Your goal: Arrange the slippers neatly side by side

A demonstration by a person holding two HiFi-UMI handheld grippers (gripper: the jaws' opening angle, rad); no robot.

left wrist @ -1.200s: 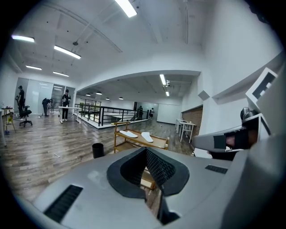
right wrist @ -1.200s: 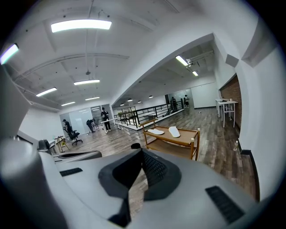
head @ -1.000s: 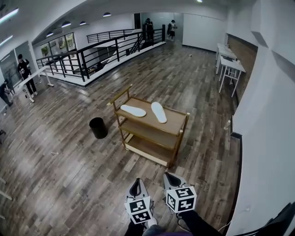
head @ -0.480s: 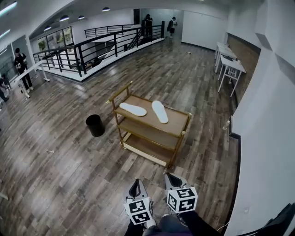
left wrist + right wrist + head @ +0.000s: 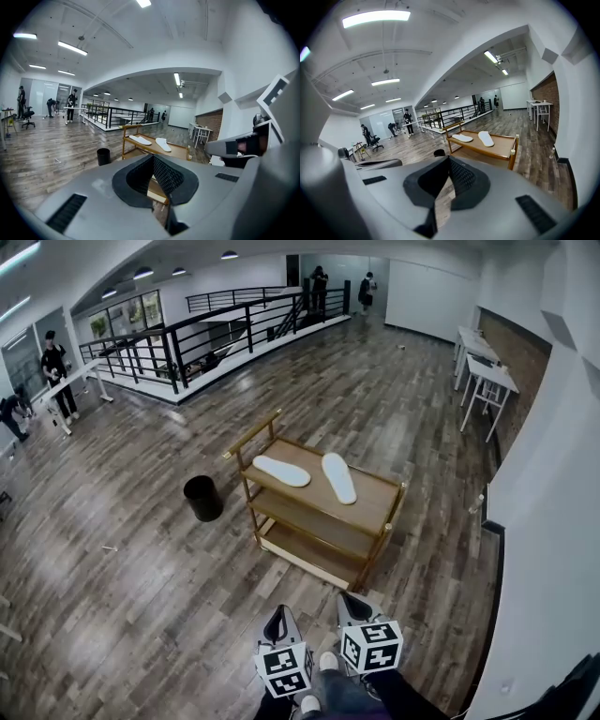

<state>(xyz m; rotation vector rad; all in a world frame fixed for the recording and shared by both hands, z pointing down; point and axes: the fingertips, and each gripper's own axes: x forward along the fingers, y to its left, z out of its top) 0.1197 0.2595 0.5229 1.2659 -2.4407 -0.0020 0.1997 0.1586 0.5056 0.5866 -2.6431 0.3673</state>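
Two white slippers lie apart on the top shelf of a wooden cart (image 5: 380, 506) in the middle of the room. One slipper (image 5: 281, 471) lies crosswise at the left, the other slipper (image 5: 338, 477) lengthwise to its right. They also show in the left gripper view, slipper (image 5: 139, 139) and slipper (image 5: 163, 144), and in the right gripper view, slipper (image 5: 462, 138) and slipper (image 5: 486, 138). My left gripper (image 5: 277, 613) and right gripper (image 5: 352, 601) hang side by side well short of the cart, both shut and holding nothing.
A black bin (image 5: 202, 498) stands on the wood floor left of the cart. A black railing (image 5: 187, 352) runs along the far left, with people (image 5: 56, 371) beyond it. White tables (image 5: 487, 381) line the right wall (image 5: 553, 521).
The view has advanced toward the cart, which now sits slightly nearer and further right. Both grippers keep their places at the bottom of the view, still shut.
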